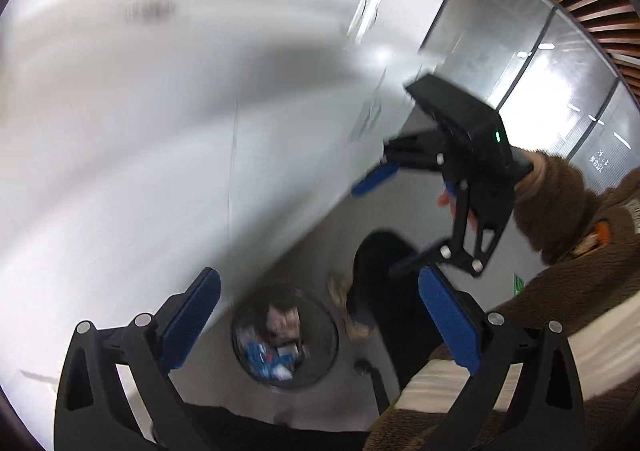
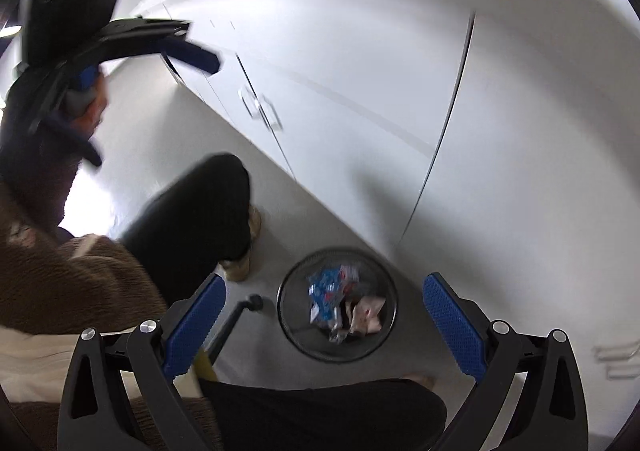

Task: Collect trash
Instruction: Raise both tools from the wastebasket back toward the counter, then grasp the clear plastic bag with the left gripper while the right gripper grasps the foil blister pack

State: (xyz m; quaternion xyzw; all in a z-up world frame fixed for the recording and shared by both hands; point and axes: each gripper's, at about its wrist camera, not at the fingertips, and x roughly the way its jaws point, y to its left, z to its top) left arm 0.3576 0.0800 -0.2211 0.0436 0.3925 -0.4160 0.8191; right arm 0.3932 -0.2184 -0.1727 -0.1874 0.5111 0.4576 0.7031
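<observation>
A round black mesh trash bin (image 2: 288, 315) stands on the grey floor below both grippers, holding crumpled wrappers (image 2: 344, 311), some blue and white, some pinkish. It also shows in the left wrist view (image 1: 328, 347), blurred. My left gripper (image 1: 320, 323) is open and empty, high above the bin. My right gripper (image 2: 326, 321) is open and empty, also above the bin. Each gripper shows in the other's view, the right one (image 1: 384, 219) and the left one (image 2: 156, 107), both open with blue pads.
White cabinet doors (image 2: 360, 91) run along the floor behind the bin. The person's black-trousered legs (image 2: 196, 219), tan shoes (image 2: 240, 267) and brown fleece sleeve (image 1: 560, 211) are close by. A black chair leg with a caster (image 2: 252, 303) sits left of the bin.
</observation>
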